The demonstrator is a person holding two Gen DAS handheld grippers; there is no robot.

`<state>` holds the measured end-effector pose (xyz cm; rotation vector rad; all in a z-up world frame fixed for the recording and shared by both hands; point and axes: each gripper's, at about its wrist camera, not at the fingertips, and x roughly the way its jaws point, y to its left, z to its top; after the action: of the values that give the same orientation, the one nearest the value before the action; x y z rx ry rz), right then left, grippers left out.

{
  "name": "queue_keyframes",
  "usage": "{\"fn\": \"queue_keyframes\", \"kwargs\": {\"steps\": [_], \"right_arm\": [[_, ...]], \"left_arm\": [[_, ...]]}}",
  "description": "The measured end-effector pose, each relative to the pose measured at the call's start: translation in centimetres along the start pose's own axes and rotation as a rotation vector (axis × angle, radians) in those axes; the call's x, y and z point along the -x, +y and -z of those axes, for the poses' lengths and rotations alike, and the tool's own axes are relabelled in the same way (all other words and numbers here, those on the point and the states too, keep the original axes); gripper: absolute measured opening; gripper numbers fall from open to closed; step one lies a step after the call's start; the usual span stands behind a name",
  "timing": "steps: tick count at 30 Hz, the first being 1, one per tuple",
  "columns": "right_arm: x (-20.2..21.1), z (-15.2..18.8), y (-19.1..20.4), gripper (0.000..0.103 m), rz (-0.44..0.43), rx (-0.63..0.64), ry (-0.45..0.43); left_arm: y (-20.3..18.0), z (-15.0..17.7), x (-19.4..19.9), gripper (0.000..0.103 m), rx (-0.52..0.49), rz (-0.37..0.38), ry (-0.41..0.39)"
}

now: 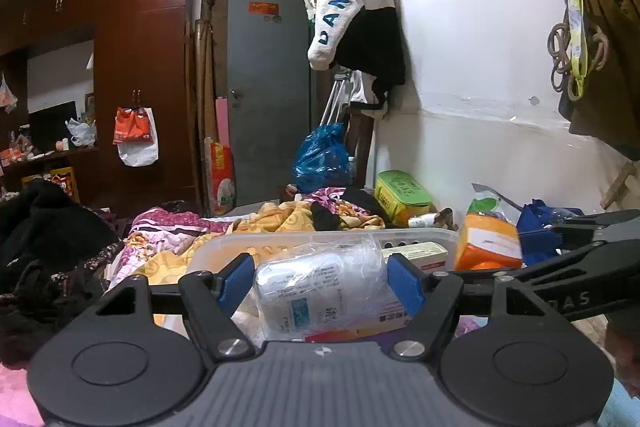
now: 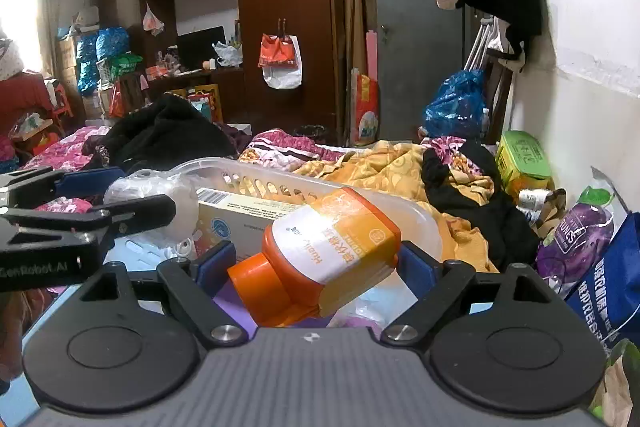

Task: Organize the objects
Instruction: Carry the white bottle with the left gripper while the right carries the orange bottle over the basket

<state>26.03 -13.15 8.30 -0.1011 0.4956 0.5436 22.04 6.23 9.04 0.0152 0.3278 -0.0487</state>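
The left gripper [image 1: 320,281] has its blue pads closed against the sides of a clear plastic-wrapped pack [image 1: 320,291] with white contents and small printed labels, which fills the span between the fingers. The right gripper [image 2: 316,259] clamps an orange bottle [image 2: 328,251] — white label, bright orange screw cap, yellow-orange body — with its pads spread wide on the bottle's flanks.

Both items sit at the near end of a translucent slotted plastic basket [image 2: 280,183], which lies on a bed [image 2: 380,163] heaped with yellow and pink floral bedding. A printed carton [image 2: 240,215] lies inside the basket, behind the bottle. The basket's far rim is unobstructed, but black clothing [image 2: 472,203] crowds its right side, and bags and a green tin [image 2: 524,159] fill the strip along the wall. The two grippers work close together, each one's fingers showing in the other's view.

The bottle's long axis runs diagonally — cap toward the near left, base toward the far right. The wrapped pack stands roughly upright.
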Motion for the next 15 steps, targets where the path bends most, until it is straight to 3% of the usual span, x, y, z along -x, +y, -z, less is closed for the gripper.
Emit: {"fn": "queue_keyframes", "kwargs": {"steps": [15], "right_arm": [[-2.7, -1.0, -0.8, 0.089, 0.066, -0.015, 0.027]], "left_arm": [[0.2, -0.8, -4.2, 0.076, 0.006, -0.056, 0.090]]}}
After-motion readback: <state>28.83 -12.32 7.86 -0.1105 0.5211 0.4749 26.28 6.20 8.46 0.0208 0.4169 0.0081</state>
